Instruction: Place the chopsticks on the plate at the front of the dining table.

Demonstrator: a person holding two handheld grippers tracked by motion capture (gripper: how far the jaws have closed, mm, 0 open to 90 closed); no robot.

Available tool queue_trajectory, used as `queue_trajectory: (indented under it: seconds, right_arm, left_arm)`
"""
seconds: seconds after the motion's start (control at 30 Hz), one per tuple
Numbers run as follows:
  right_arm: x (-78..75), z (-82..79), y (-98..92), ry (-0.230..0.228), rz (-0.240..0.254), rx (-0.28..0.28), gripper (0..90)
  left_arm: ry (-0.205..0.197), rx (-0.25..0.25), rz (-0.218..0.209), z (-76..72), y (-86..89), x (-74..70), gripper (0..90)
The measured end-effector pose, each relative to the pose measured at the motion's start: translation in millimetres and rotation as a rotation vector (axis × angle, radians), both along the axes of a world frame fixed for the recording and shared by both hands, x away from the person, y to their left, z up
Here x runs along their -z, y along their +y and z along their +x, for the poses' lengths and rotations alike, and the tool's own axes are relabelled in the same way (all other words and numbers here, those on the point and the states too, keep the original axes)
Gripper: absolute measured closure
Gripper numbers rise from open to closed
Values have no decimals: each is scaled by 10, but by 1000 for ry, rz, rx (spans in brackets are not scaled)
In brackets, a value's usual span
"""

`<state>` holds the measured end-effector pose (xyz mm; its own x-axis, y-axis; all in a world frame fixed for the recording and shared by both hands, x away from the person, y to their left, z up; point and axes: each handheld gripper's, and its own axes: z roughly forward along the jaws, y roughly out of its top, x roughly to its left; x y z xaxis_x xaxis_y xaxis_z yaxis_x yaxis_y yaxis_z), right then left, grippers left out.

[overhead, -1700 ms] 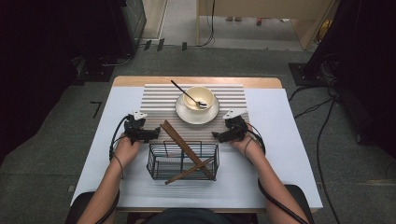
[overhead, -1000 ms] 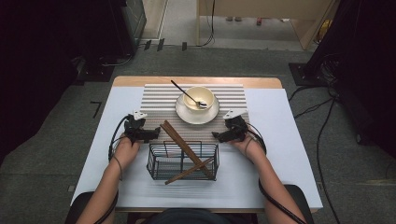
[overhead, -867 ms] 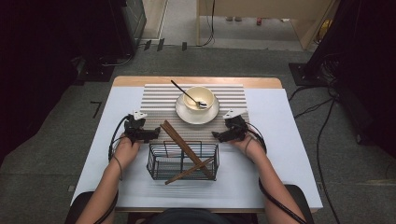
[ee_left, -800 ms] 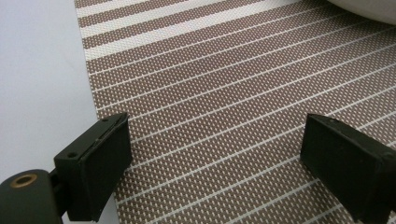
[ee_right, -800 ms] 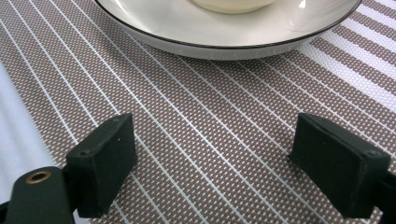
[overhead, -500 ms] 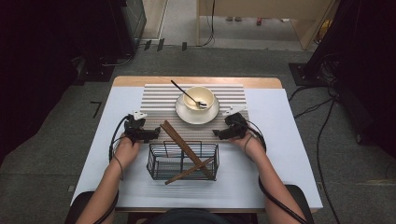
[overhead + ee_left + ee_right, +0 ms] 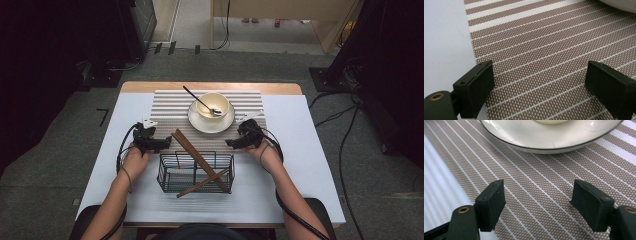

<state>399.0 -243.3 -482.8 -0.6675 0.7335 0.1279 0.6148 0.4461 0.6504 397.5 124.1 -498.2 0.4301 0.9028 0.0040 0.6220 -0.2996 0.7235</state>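
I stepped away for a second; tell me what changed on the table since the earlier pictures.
The right gripper edged slightly toward the saucer; its jaws have just been closing a little, nothing between them. The left gripper, chopsticks, wire basket, bowl and spoon stayed put.

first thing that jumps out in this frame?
The brown chopsticks crossed in the black wire basket at the near middle, their tips jutting out over the striped mat. Behind them, a cream bowl with a spoon sits on a white saucer. The left gripper and right gripper flank the basket, jaws apart and holding nothing.
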Motion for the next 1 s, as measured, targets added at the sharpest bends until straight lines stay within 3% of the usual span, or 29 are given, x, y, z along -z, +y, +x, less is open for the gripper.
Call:
queue_trajectory:
  seconds: [1.0]
  right_arm:
    - [-381,-190,11,-30,78,-46,378]
  left_arm:
    - [0,0,0,1,0,0,90]
